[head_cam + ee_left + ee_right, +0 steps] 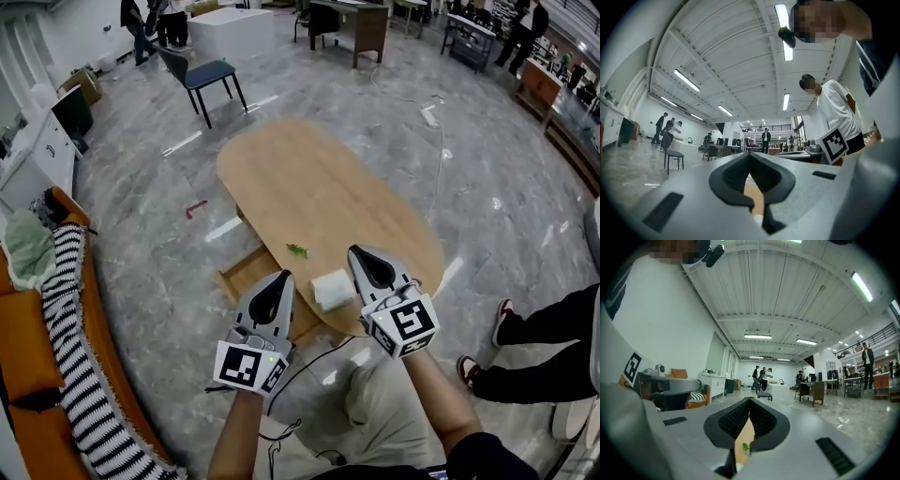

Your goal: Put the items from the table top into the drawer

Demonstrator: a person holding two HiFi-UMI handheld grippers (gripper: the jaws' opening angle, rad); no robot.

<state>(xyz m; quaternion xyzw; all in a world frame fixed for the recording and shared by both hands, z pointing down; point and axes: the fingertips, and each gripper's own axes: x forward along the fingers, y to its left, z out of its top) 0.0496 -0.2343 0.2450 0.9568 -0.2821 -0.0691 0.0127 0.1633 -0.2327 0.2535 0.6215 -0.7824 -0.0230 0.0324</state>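
An oval wooden table [319,187] stands in front of me in the head view. Near its front end lie a small green item [297,249] and a white block [332,289]. A wooden drawer [246,272] stands pulled open below the table's left front edge. My left gripper [284,276] is shut and empty, above the drawer and left of the white block. My right gripper [357,251] is shut and empty, just right of the block. In the right gripper view the green item [746,446] shows through the slit below the closed jaws.
An orange sofa with a striped blanket [70,366] runs along the left. A blue chair [208,75] stands beyond the table. A seated person's legs [544,342] are at the right. A cable [309,361] trails on the floor under my hands.
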